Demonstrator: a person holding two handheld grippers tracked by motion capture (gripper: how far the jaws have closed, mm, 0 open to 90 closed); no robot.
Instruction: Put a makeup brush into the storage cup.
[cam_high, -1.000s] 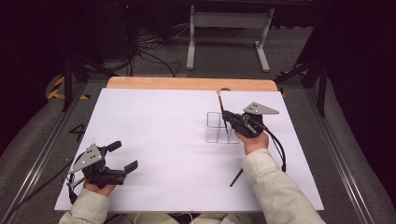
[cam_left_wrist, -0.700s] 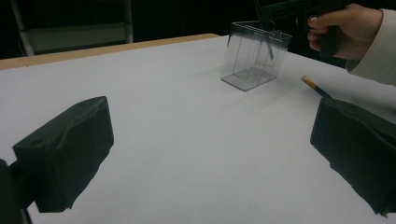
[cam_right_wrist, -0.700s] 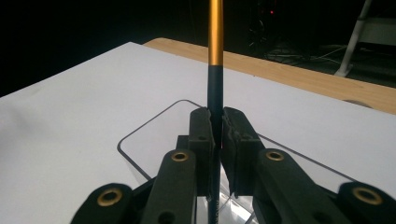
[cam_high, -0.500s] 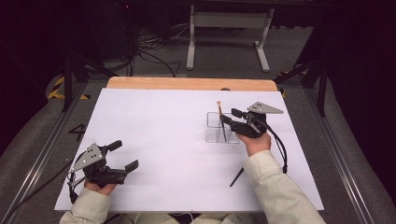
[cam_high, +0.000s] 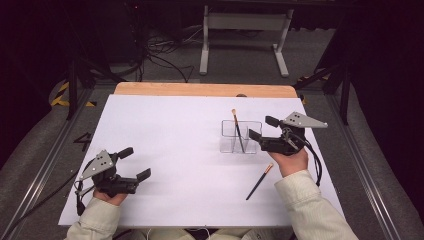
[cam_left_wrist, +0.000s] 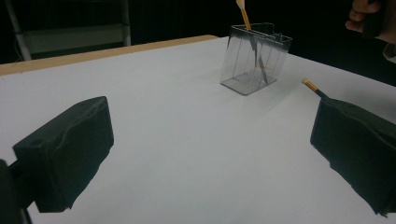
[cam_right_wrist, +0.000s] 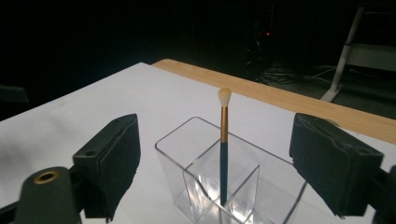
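Brush (cam_high: 237, 131) now stands in the clear holder (cam_high: 241, 137), bristle end up, handle leaning against a divider. A second ago the right gripper (cam_high: 262, 128) was over the holder with the brush in its jaws. Since then the jaws have been opening; nothing is between them now, and the gripper sits just right of the holder, drawn back from it. Judgement: first brush is placed and released.

Second brush (cam_high: 259, 182) lies flat on the white sheet (cam_high: 165, 145), near the holder on the person's side, just left of the right sleeve (cam_high: 310, 205). Not yet touched. Likely the next item to go in.

Left gripper (cam_high: 131, 164) rests well left of the holder, near the sheet's front edge, same spot as a second ago. Jaws wide apart, empty.

View notes:
- Right gripper view: holder (cam_right_wrist: 219, 182) sits between and below the spread jaws. Compartment walls are clear here, and the brush (cam_right_wrist: 223, 149) is in the near cell. The high view cannot settle which cell.
- Left gripper view: holder (cam_left_wrist: 256, 58) seen from the side, brush tip (cam_left_wrist: 243, 10) poking above its rim. Light end of the second brush (cam_left_wrist: 312, 87) shows right of the holder, the rest hidden behind the jaw. Right hand (cam_left_wrist: 371, 18) at the top corner.
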